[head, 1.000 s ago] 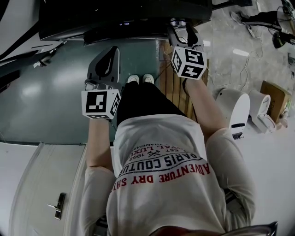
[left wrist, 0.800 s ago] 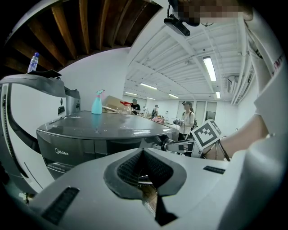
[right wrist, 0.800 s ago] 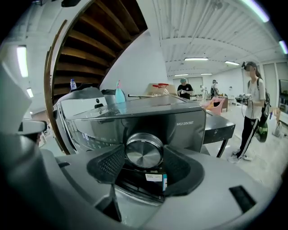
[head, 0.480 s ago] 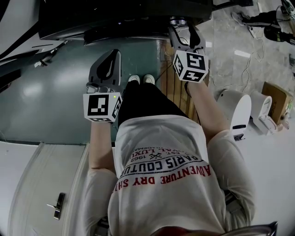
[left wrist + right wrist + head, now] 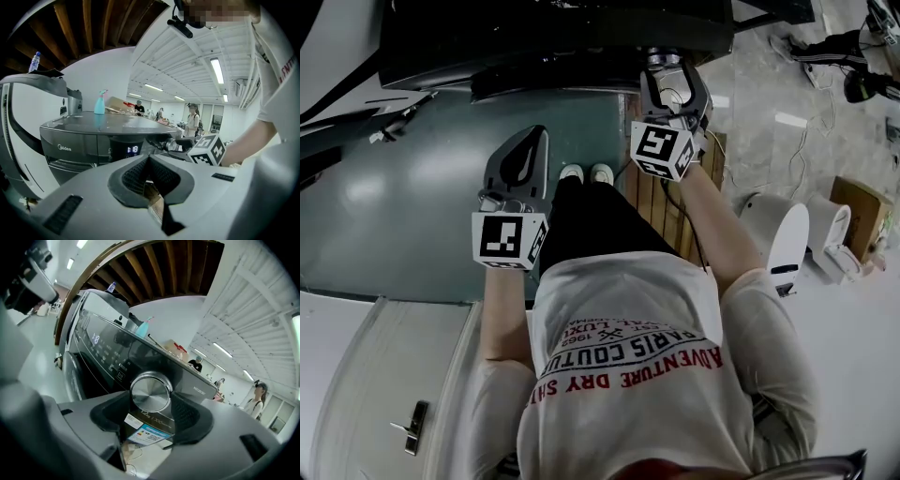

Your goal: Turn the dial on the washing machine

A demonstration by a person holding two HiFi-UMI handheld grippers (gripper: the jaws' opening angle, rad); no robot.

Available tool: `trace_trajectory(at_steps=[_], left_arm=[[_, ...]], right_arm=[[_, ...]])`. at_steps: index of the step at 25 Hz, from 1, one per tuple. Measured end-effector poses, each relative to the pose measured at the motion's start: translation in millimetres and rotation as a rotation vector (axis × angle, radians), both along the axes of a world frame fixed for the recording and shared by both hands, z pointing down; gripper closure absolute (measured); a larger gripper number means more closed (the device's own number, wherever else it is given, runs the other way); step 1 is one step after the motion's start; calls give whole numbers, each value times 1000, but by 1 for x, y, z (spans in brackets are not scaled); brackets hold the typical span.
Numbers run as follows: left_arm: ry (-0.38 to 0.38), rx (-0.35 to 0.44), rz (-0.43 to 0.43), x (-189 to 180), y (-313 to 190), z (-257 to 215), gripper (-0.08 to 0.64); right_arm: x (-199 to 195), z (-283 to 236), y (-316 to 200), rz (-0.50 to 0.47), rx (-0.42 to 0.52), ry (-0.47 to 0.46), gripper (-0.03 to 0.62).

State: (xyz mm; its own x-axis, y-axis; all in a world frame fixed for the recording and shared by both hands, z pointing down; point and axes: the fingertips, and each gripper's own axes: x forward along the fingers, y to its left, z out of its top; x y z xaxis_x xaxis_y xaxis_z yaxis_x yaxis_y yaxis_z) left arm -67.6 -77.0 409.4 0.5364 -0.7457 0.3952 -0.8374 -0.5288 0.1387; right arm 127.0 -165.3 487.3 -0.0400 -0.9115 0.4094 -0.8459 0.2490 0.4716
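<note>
The dark washing machine [image 5: 553, 37] stands along the top of the head view. Its round silver dial [image 5: 151, 392] sits on the control panel's right end, also seen from above as the dial [image 5: 664, 58]. My right gripper [image 5: 151, 403] is shut on the dial, with a dark pad pressed against each side of it. In the head view, that right gripper [image 5: 667, 77] reaches up to the machine's front. My left gripper [image 5: 528, 139] hangs lower left over the green floor, shut with nothing between its pads. The left gripper [image 5: 149, 161] faces the machine's lit display [image 5: 132, 150].
A blue spray bottle [image 5: 99, 102] stands on the machine's lid. Wooden slats [image 5: 652, 178] lie under my right arm. White appliances [image 5: 783, 225] and a cardboard box [image 5: 858, 202] sit to the right, with cables on the floor. A white door panel [image 5: 384, 375] lies at lower left.
My right gripper has rolled on the dial; its marker cube has swung left and down. The left gripper has barely shifted.
</note>
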Motion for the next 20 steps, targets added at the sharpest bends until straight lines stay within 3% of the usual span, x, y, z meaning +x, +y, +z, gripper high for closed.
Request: trace_trajectory(at_steps=[6,12,20], left_arm=[[-7,-40,21,-2,7,10,545],[-2,-34,11,-4,7,9,545],[2,-26,2,-7,3,6,545]], right_arm=[[1,0,0,49,-36,-155,312],[8,0,-1,105,-114,-445,313],[9,0,1,101,-107,-463,311]])
